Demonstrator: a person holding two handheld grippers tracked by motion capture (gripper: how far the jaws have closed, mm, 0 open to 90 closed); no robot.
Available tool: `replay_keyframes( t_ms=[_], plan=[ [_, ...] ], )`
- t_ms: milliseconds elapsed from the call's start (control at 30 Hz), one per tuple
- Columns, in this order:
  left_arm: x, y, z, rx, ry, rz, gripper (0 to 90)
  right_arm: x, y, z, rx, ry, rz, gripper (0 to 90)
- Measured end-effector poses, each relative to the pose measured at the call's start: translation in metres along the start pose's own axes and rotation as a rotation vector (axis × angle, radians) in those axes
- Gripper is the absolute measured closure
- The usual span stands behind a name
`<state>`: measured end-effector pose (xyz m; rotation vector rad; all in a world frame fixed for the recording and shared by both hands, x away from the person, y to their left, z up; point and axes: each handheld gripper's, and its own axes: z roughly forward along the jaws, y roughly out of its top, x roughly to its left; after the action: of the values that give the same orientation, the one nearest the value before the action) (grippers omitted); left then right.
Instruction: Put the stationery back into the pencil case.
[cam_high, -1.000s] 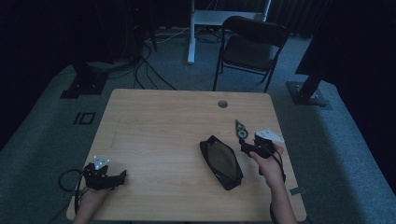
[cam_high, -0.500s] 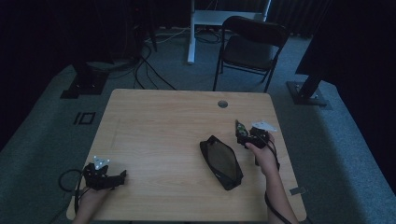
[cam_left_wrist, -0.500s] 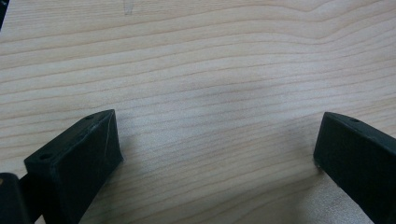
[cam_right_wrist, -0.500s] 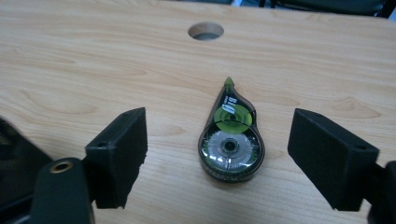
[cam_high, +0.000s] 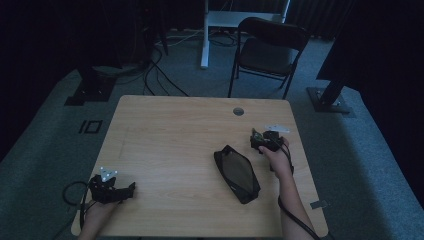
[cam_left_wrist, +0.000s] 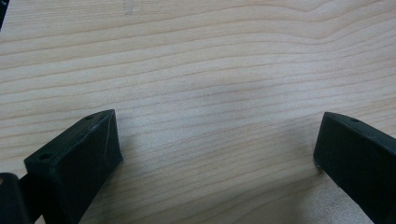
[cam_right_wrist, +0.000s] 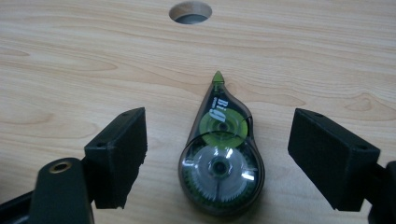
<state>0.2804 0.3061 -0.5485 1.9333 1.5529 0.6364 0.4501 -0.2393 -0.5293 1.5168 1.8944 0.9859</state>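
Observation:
A clear correction tape dispenser (cam_right_wrist: 219, 163) with green reels lies flat on the wooden table (cam_high: 175, 130), its tip pointing toward the cable hole (cam_right_wrist: 190, 11). My right gripper (cam_right_wrist: 217, 123) straddles it, open; its jaws have just been opening and stand on either side of the dispenser without touching it. From above, that gripper (cam_high: 259, 140) sits near the table's right edge, just right of a black zipped pouch (cam_high: 236, 173). My left gripper (cam_high: 125, 190) rests at the near left corner, open, and in its own view the left gripper (cam_left_wrist: 218, 123) has nothing but bare wood between the jaws.
The cable hole (cam_high: 238, 111) is at the far middle right of the table. A small white piece (cam_high: 278, 128) lies beyond the right gripper. A folding chair (cam_high: 267, 50) and stand bases surround the table on the carpet.
The right hand has moved away from me and slightly left, bringing its gripper over the tape dispenser. The left gripper and the pouch have stayed put.

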Motion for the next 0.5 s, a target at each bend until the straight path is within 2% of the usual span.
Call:
replay_keyframes(
  t_ms=[300, 500],
  plan=[
    [0.000, 0.000, 0.000, 0.000, 0.000, 0.000, 0.7, -0.005, 0.000, 0.019, 0.052, -0.007, 0.020, 21.3],
    [0.000, 0.000, 0.000, 0.000, 0.000, 0.000, 0.7, -0.003, 0.000, 0.029, 0.091, -0.031, -0.008, 26.5]
  ],
)
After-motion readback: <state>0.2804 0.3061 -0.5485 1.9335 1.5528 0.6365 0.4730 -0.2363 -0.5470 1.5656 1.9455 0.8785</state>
